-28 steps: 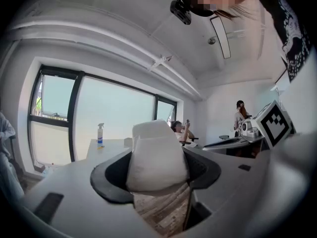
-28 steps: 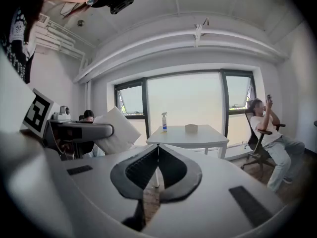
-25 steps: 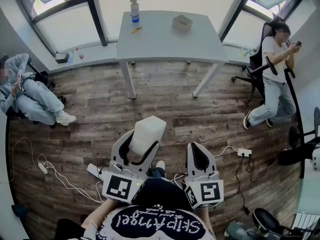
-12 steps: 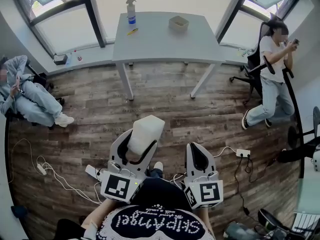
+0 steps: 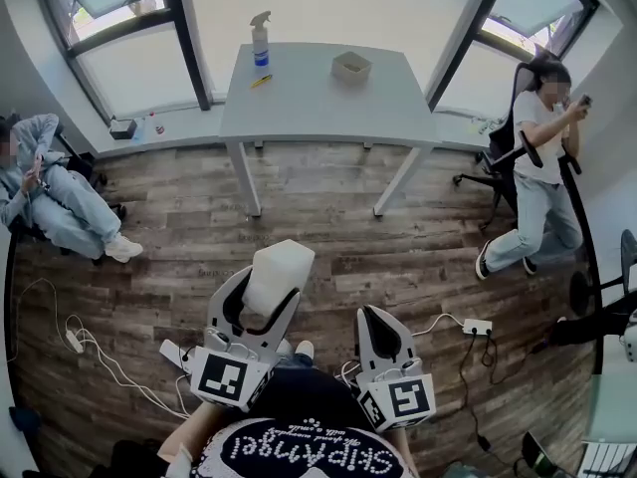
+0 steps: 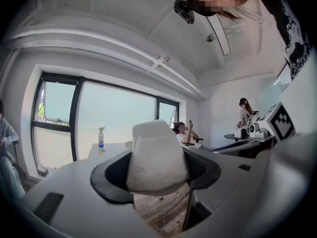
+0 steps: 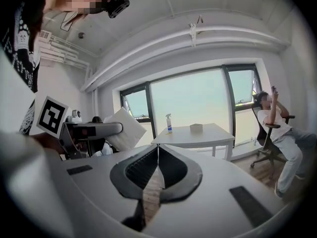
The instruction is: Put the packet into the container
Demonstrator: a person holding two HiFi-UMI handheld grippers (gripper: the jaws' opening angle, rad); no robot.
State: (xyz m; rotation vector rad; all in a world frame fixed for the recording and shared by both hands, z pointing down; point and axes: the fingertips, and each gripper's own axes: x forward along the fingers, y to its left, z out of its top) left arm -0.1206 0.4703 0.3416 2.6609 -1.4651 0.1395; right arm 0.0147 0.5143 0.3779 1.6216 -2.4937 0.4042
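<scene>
My L tongs [image 5: 261, 305] grip the white packet [image 5: 278, 273], jaws apart only by its width. R tongs [image 5: 372, 315] pinched shut, empty. Vs 1 s ago, both sit lower and further left in head view. Container [image 5: 351, 66] on table [image 5: 318, 108], well apart from the packet.

The left gripper [image 5: 267, 297] holds the white packet [image 5: 279, 270] in its jaws above the wooden floor [image 5: 328, 227]. The container [image 5: 351, 66] stands on the far tabletop [image 5: 314, 108].
</scene>
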